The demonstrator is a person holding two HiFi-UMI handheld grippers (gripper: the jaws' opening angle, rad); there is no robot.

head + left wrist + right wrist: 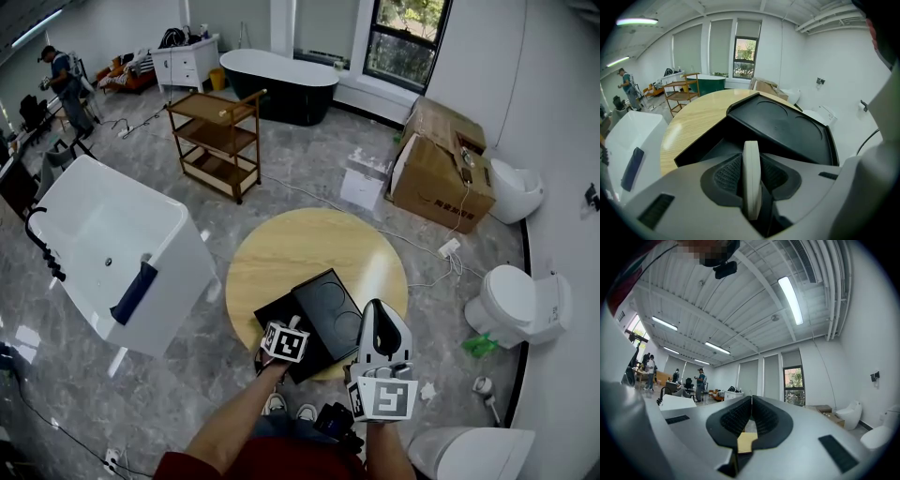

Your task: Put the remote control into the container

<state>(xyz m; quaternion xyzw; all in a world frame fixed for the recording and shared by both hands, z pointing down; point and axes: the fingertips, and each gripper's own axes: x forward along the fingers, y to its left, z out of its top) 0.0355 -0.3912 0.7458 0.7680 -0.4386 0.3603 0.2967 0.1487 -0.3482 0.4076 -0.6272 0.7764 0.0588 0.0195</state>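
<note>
A slim white remote control (751,178) stands edge-on between the pads of my left gripper (751,161), which is shut on it. Just beyond the jaws lies the black container (708,149), open, with its lid (787,123) leaning back to the right. In the head view the container (323,314) sits at the near edge of the round wooden table (281,253), and the left gripper (287,336) hangs over its near left corner. My right gripper (378,314) is held beside the container's right side, shut with nothing in it (749,414), aimed out into the room.
Around the table stand a white bathtub (103,234) on the left, a wooden cart (220,136) and a black bathtub (281,80) behind, cardboard boxes (441,164) at the back right and toilets (516,300) on the right. A person (66,80) stands far off.
</note>
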